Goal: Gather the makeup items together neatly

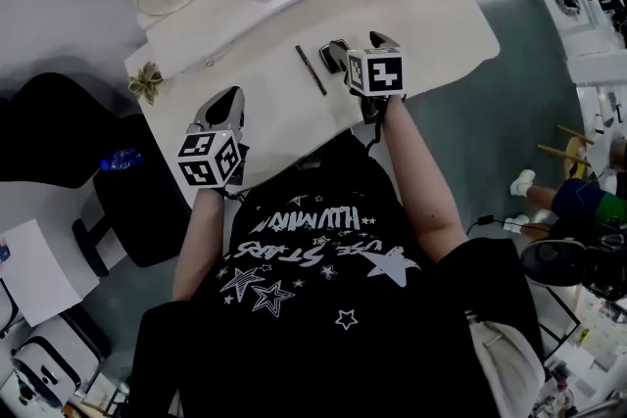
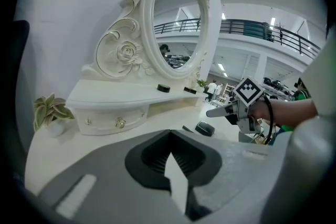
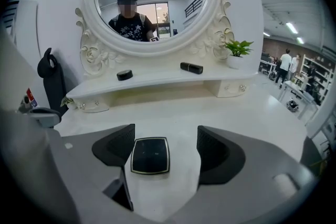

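Black compact (image 3: pixel 150 155) (lid shut) lies between right gripper (image 3: pixel 166 136) jaws.

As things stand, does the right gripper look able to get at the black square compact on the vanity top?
Probably yes. The right gripper is open, and the black square compact lies flat on the white vanity top right between its jaws, with nothing over it or in the gap.

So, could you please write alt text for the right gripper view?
The right tongs stand open over a black square compact lying between them on the white dressing table. Behind, a shelf holds a round black pot and a black tube below an oval mirror.
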Motion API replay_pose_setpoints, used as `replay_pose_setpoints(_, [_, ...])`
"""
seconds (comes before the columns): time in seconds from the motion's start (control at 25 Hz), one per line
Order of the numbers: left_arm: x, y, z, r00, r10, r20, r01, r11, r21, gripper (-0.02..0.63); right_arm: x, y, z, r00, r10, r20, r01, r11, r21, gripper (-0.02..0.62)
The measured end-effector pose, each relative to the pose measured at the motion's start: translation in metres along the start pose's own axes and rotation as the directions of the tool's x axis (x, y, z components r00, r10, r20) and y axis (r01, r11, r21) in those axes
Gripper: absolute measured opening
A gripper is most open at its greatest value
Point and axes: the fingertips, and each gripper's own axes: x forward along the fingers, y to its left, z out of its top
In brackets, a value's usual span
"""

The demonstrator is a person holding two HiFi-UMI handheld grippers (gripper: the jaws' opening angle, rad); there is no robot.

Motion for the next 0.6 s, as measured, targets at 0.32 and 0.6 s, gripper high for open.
replay_pose_setpoints(0.32, [0.014, -0.013, 0.021, 0.996, 0.076, 0.04, -0.074, 0.997, -0.032, 0.002, 0.006, -0.041, 0.059, 0.997, 0.03, 0.065, -0.027, 0.998, -0.059, 0.373])
replay_pose_setpoints(0.6, [0.028, -0.019, 0.031, 0.985, 0.161, 0.07, -0.156, 0.985, -0.072, 0.002, 0.02, -0.072, 0.107, 0.994, 0.063, 0.092, -0.051, 0.991, -0.123, 0.348])
